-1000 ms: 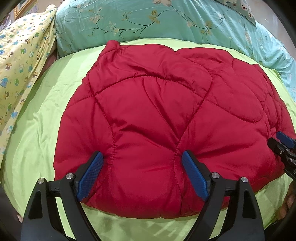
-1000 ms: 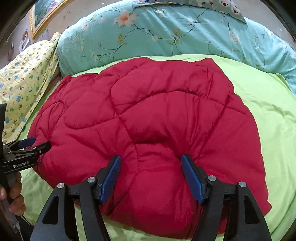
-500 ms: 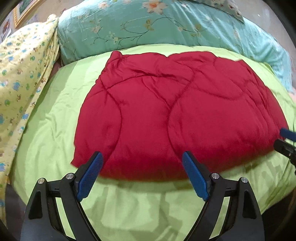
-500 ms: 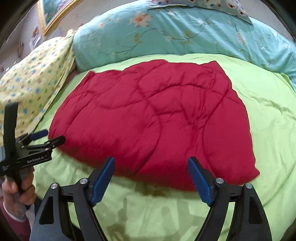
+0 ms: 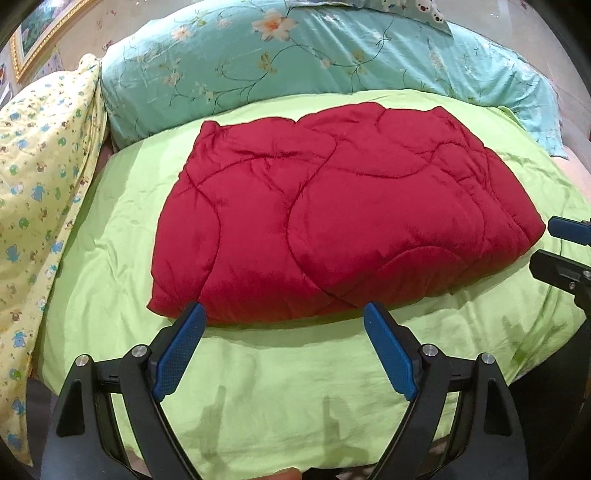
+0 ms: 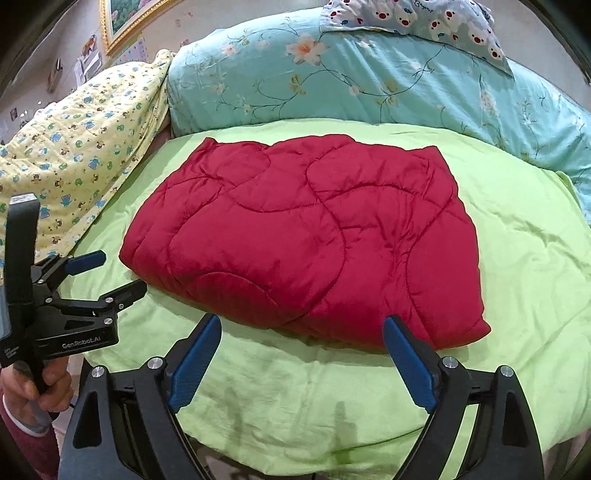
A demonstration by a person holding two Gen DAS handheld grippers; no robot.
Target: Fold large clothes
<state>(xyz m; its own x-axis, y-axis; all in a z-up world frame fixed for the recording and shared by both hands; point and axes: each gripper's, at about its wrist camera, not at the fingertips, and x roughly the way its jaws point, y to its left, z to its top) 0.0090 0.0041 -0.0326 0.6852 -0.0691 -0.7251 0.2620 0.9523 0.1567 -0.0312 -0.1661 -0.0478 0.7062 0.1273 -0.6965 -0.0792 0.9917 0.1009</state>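
A red quilted padded garment [image 5: 332, 218] lies folded into a thick rectangle on the lime green bed cover [image 5: 110, 229]; it also shows in the right wrist view [image 6: 310, 236]. My left gripper [image 5: 284, 343] is open and empty, hovering just short of the garment's near edge; it also shows in the right wrist view [image 6: 107, 273] at the left. My right gripper [image 6: 303, 354] is open and empty, back from the near edge; its fingertips show in the left wrist view [image 5: 561, 247] off the garment's right end.
A teal floral quilt [image 6: 369, 81] is piled behind the garment. A yellow printed blanket [image 6: 74, 147] lies at the left. A bear-print pillow [image 6: 424, 18] sits on top at the back. The bed's front edge [image 6: 332, 458] is just below my grippers.
Both grippers have pulled back and up from the garment. A second ago their fingers pressed on the garment; now they are clear of it and more bed shows.
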